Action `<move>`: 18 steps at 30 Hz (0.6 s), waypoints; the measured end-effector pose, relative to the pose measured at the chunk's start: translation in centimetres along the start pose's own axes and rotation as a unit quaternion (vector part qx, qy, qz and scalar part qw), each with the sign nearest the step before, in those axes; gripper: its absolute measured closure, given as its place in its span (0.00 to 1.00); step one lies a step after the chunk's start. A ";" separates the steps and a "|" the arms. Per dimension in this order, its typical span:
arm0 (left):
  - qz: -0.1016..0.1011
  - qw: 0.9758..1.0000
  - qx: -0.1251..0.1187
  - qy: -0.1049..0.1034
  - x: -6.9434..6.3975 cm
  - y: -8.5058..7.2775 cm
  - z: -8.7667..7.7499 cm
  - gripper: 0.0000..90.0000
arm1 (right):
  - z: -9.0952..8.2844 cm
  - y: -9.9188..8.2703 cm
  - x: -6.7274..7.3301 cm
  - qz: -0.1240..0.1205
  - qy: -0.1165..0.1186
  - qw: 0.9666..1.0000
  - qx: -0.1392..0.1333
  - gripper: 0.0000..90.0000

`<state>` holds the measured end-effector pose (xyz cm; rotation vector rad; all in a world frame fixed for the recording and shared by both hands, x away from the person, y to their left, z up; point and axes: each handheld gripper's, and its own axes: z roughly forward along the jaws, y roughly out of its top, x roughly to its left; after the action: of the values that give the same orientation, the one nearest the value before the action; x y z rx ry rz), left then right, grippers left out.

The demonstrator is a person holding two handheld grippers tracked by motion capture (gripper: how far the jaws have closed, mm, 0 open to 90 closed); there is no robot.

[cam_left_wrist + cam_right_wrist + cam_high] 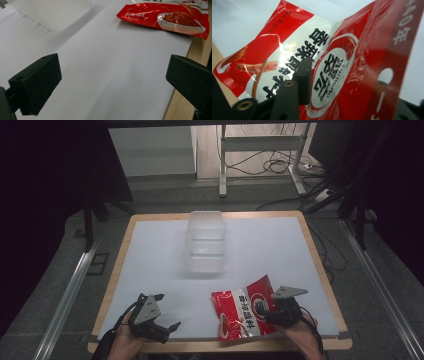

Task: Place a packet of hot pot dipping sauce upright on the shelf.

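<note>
- So the thing we're working with is a red-and-white snack bag (243, 312), glossy foil with black lettering and a food photo on it. It sits at the near right part of the table (150, 265), with its lower edge right at the table's front edge.
- In the right gripper view the bag (332, 62) fills most of the frame. Its right end bends up toward the camera, and there's a round hang hole in the red strip there.
- Our right gripper (272, 312) has hold of the bag at its right end. In its own view one black jaw lies on the printed face and the other sits behind the raised red flap, so the film is pinched between them. The jaws are only partly closed, about as much as a puffy bag allows.
- The hand (300, 332) holding that gripper comes in from the bottom right, with the cable trailing back along it.
- Our left gripper (161, 312) is at the near left of the table, well apart from the bag. Its jaws stand wide open with nothing between them, just bare white table surface showing in the gap.
- From the left gripper view we can see the bag (170, 17) lying off to the upper right, near the wooden rim.
- Farther back, about mid-table, there's a clear plastic container (205, 245). It looks empty and isn't touching the bag or either gripper.
</note>
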<state>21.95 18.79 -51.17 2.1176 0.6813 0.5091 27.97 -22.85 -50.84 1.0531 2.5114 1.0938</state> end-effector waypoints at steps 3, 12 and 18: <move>0.003 1.000 0.002 0.001 0.0 0.0 0.0 0.00 | 0.6 0.3 0.3 -0.008 -0.005 1.000 0.022 0.81; 0.001 1.000 -0.001 0.003 0.0 0.0 0.0 0.00 | 0.6 0.8 0.3 0.009 -0.008 0.999 0.034 0.97; 0.005 1.000 0.002 0.003 -0.1 0.0 0.0 0.00 | -0.6 1.5 0.0 0.028 0.013 1.000 0.002 0.97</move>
<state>21.90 18.71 -51.16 2.1258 0.6759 0.5201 28.51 -22.43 -49.39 1.1248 2.5201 1.1253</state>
